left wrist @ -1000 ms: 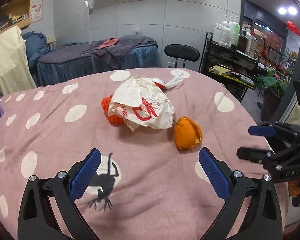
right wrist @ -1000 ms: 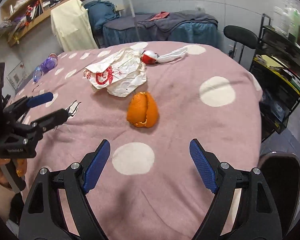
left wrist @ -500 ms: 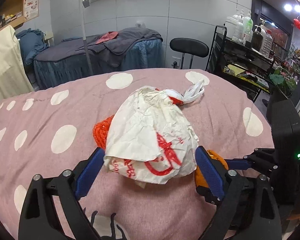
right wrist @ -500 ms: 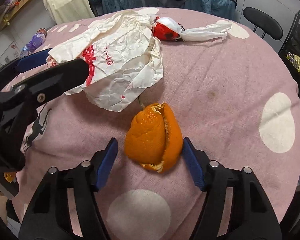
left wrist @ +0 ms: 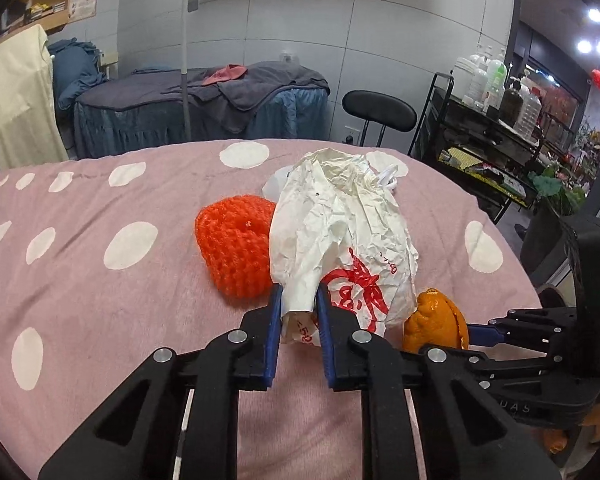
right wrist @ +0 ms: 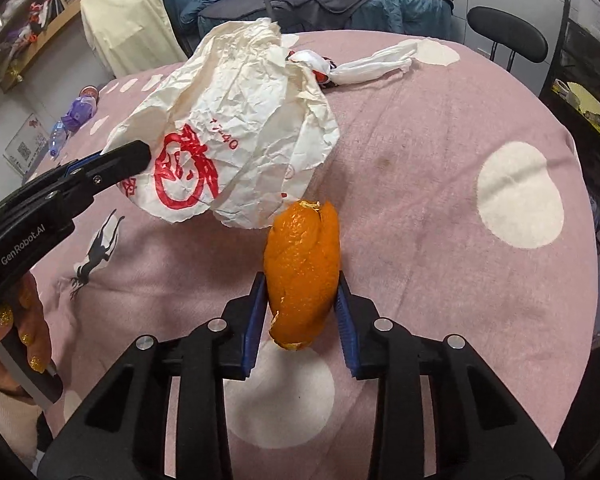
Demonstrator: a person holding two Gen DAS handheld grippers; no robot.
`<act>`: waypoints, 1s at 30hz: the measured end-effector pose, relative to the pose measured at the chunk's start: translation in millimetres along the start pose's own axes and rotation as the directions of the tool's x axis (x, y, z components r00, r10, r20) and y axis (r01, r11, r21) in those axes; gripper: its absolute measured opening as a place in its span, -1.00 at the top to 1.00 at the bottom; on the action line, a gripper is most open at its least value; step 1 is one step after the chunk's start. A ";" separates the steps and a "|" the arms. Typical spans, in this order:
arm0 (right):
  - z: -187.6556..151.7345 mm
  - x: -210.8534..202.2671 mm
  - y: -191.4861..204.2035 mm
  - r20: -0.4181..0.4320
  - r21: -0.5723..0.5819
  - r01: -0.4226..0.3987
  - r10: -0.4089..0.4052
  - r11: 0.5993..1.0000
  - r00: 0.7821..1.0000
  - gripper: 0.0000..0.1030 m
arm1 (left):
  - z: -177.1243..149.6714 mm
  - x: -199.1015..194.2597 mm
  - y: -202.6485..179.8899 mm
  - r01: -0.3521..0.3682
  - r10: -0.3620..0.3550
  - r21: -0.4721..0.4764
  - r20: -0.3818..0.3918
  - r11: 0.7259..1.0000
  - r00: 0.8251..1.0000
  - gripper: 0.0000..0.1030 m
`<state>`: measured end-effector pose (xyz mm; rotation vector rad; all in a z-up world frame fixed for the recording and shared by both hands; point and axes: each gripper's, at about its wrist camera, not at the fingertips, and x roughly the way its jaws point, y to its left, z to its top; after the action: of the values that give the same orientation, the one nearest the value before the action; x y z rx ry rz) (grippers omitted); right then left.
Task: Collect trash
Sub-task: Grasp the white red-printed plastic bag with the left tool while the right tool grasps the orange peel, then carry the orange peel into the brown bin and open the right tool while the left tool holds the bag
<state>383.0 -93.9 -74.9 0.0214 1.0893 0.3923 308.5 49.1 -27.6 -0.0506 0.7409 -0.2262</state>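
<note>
Closed since earlier frame: left tongs (left wrist: 298,312) clenched on light, crushable paper bag (left wrist: 340,236) corner, right tongs (right wrist: 300,312) squeezing soft, tearable orange peel (right wrist: 302,272) mid-body, both just above desk (right wrist: 440,200).

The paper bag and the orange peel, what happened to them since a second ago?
Both got grabbed. The left gripper moved in and shut on a fold of the paper bag, lifting it. The right gripper closed on the orange peel. The red knitted thing, now more uncovered, and the knotted white bag stayed on the pink tablecloth.
</note>
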 end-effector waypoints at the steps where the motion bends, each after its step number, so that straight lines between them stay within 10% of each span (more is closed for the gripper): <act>1: -3.4 -6.4 -2.0 0.011 0.007 -0.006 0.006 1.000 1.000 0.35 | -1.7 -5.2 -0.2 0.006 -0.006 -0.003 0.008 1.000 1.000 0.68; 30: -135.7 -163.4 -80.6 0.297 0.274 -0.006 -0.079 0.962 0.952 0.35 | -62.9 -99.1 -66.1 0.182 -0.182 0.012 0.150 0.983 0.972 0.68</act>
<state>224.1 -245.0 -15.3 0.2975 0.8279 0.1935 183.0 8.8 0.0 -0.1362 0.5853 -0.3929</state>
